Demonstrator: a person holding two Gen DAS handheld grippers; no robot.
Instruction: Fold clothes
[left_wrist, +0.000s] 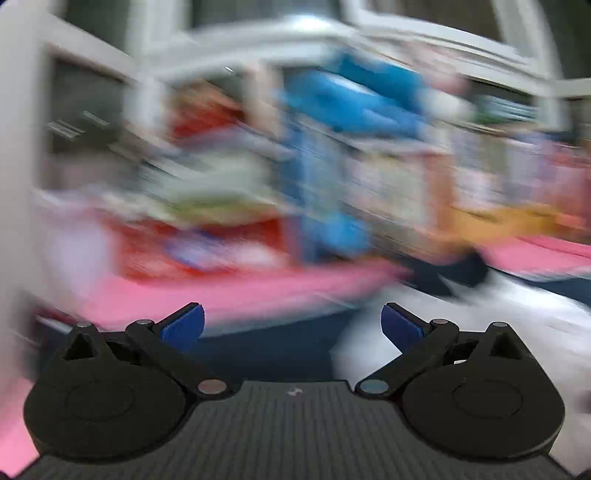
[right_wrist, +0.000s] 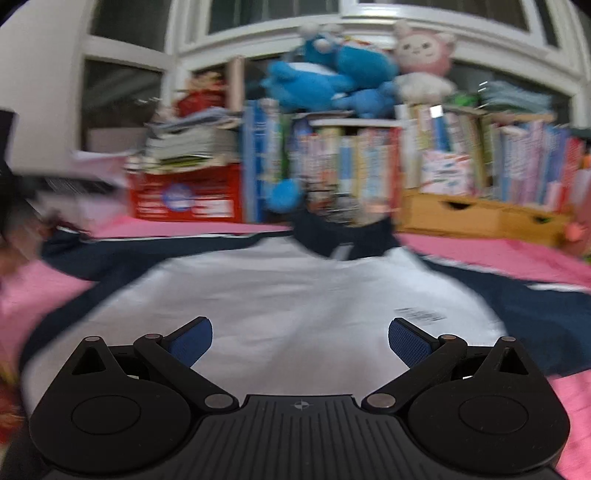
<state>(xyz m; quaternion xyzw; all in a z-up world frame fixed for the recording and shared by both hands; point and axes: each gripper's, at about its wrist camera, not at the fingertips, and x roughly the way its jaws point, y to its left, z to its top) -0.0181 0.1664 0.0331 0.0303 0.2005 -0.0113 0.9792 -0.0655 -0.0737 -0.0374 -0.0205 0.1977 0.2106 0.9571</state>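
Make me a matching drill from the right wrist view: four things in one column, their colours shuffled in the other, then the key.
Things:
1. Body of the shirt
2. Cloth under the shirt
3. Box beneath the paper stack
4. Plush toys on top of the books

Colours:
A. Pink
B. Blue
C. White
D. Red

Pairs: 1-C, 2-A, 3-D, 4-B

Left tool (left_wrist: 291, 325) jaws wide apart, empty; right tool (right_wrist: 300, 341) likewise wide apart, empty.
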